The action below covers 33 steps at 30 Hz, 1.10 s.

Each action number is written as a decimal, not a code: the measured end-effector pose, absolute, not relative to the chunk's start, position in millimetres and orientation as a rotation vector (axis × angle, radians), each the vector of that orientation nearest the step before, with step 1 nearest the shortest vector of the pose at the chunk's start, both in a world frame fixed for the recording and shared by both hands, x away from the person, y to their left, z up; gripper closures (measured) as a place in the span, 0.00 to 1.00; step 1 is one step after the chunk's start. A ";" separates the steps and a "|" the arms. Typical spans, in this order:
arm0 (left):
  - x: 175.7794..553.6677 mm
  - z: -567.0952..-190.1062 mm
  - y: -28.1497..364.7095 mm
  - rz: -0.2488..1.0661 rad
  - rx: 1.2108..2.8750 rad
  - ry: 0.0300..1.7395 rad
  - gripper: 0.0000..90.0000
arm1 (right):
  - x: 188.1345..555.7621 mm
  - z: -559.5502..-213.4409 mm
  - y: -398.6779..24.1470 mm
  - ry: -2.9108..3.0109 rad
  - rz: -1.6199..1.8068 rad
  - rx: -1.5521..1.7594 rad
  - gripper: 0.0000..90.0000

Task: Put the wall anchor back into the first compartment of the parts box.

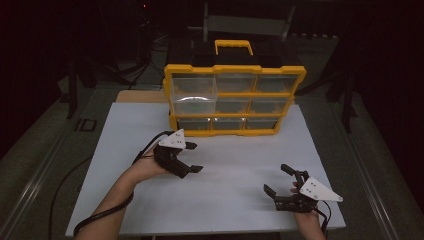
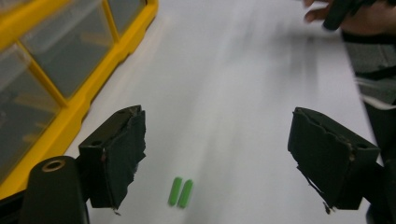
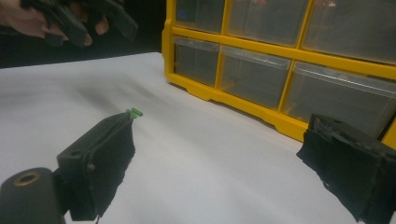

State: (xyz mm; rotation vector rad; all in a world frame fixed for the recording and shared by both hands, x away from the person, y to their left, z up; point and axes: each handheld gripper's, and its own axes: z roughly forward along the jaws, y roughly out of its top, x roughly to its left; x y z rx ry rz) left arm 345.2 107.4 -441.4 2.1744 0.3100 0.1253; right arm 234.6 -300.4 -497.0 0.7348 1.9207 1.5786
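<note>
Both black jaws of the left gripper are standing wide and holding nothing, framing the small green piece lying at bottom centre on the white board; no grasp is made yet. At upper left the yellow organizer is waiting, every drawer looking closed.

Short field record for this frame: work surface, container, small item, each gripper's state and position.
surface: white board
container: yellow drawer organizer, upright at the board's far edge, clear drawers shut
small item: green piece lying on the board, untouched
left gripper: jaws apart, above the green piece, which lies between them
right gripper: open, nothing between its jaws, near the board's right front corner
</note>
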 end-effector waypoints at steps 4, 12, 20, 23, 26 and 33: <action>350.2 -456.0 107.7 0.127 2.193 0.327 0.27 | 234.5 -497.0 -300.3 1.921 1.581 0.733 0.10; 358.0 -477.4 105.6 0.118 2.222 0.376 0.44 | 235.0 -498.1 -299.7 1.928 1.577 0.738 0.10; 366.1 -493.8 101.8 0.124 2.274 0.424 0.59 | 235.2 -498.4 -299.8 1.927 1.578 0.735 0.10; 368.8 -499.4 100.5 0.112 2.292 0.438 0.65 | 235.1 -498.5 -299.9 1.928 1.579 0.737 0.10; 370.4 -503.6 99.2 0.104 2.310 0.442 0.70 | 235.1 -498.4 -300.0 1.925 1.581 0.738 0.10; 376.3 -512.5 97.0 0.080 2.353 0.451 0.77 | 235.6 -498.7 -301.1 1.931 1.578 0.732 0.10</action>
